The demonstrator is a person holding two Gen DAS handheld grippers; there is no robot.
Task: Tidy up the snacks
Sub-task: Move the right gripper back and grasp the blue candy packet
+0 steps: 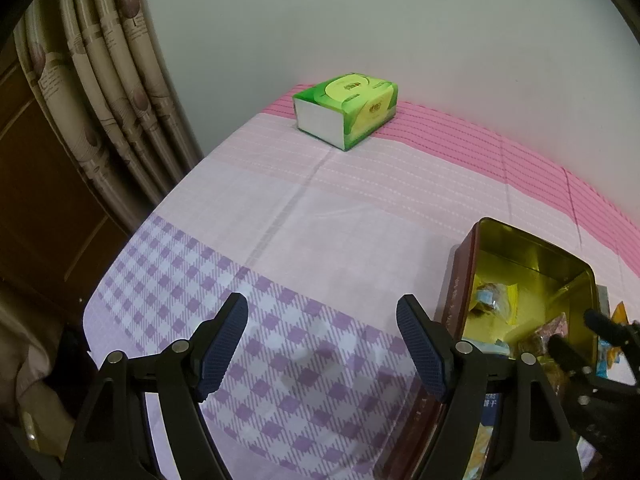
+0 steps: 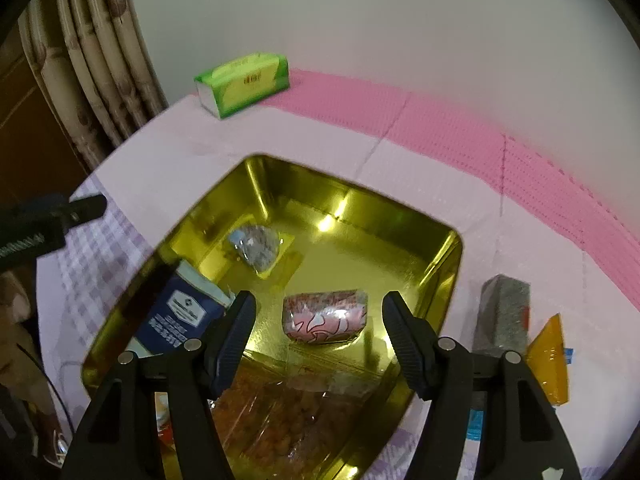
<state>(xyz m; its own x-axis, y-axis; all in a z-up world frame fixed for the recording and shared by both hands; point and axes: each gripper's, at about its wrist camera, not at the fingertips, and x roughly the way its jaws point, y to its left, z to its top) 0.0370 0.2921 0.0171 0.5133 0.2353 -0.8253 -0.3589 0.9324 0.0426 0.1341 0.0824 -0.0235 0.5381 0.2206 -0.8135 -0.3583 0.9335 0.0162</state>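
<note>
Right gripper [image 2: 320,320] fingers spread above pink snack [image 2: 325,317] in tin [image 2: 440,264]

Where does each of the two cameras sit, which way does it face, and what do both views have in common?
Left wrist: rides the left gripper, open, facing across the checked tablecloth toward the wall; the right gripper shows at right.
Right wrist: rides the right gripper, open, looking down into the gold tin over a pink wrapped snack; one left finger shows at left.
Shared: the tin, the green tissue pack, the curtain and the tablecloth.
</note>
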